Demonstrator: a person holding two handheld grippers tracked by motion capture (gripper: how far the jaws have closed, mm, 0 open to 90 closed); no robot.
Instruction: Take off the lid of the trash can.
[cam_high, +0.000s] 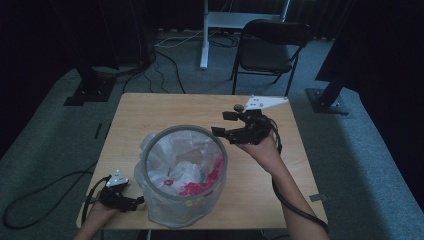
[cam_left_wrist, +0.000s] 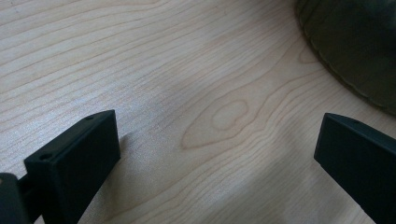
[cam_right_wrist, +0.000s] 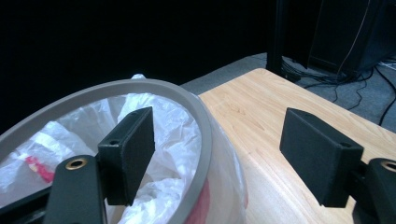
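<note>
Raised beside the far right of the rim: right gripper (cam_high: 224, 124), jaws fairly wide and empty, nothing between the pads, seen in its own view (cam_right_wrist: 224, 154) straddling the grey rim from outside, one pad over the liner and the other over bare wood. Gripped from below by the right hand (cam_high: 262, 147), out over the right half of the desk (cam_high: 150, 107).

Low at the near left corner of the desk: left gripper (cam_high: 136, 202), jaws wide (cam_left_wrist: 215, 154) over bare wood, holding nothing, tips just beside the foot of the bin (cam_left_wrist: 355, 51).

Standing near the middle of the near edge: round bin (cam_high: 182, 127), upright, rim intact (cam_right_wrist: 196, 112). Tucked inside: white plastic bag (cam_high: 185, 170) with red print, crumpled toward the bottom, a fold poking up over the far left of the rim (cam_right_wrist: 159, 121).

Judged from this: bag already dropped into the bin, neither gripper gripping it, so the placing looks done. Likely left to do: spreading the mouth open and pulling its edge down over the rim all round, since most of the rim lies bare. Hard to tell whether the bag reaches the bottom.

Beyond the far edge: empty black chair (cam_high: 267, 47) on grey carpet.
</note>
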